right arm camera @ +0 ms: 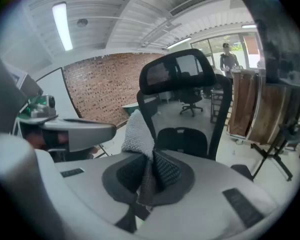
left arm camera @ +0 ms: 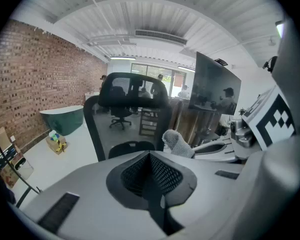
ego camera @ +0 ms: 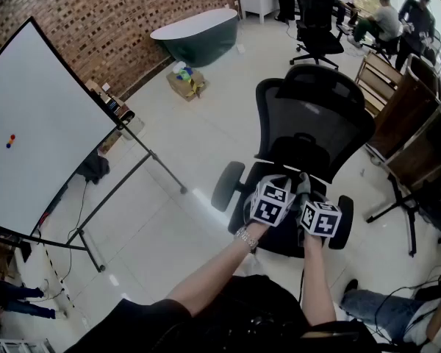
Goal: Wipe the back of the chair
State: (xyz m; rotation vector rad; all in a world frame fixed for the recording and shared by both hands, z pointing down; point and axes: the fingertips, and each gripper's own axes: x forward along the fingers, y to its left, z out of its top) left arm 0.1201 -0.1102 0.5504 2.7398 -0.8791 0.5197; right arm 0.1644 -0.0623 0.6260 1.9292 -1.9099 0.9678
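Observation:
A black mesh office chair (ego camera: 312,123) stands in front of me with its back towards me. Both grippers are close together just below the backrest, over the chair's lower back. My right gripper (ego camera: 306,190) is shut on a grey knitted cloth (right arm camera: 138,133), which sticks up out of its jaws (right arm camera: 149,159). Beside it, my left gripper (ego camera: 281,178) is shut with nothing between its pads (left arm camera: 150,156). The left gripper view shows the cloth (left arm camera: 177,143) to its right, and the chair back (left arm camera: 135,91) a short way ahead. In the right gripper view the headrest (right arm camera: 177,71) rises beyond the cloth.
A whiteboard on a stand (ego camera: 37,123) fills the left. A green tub (ego camera: 195,35) and a cardboard box (ego camera: 185,81) lie by the brick wall. Another black chair (ego camera: 316,20) and seated people (ego camera: 386,17) are behind. Wooden furniture (ego camera: 404,116) stands at the right.

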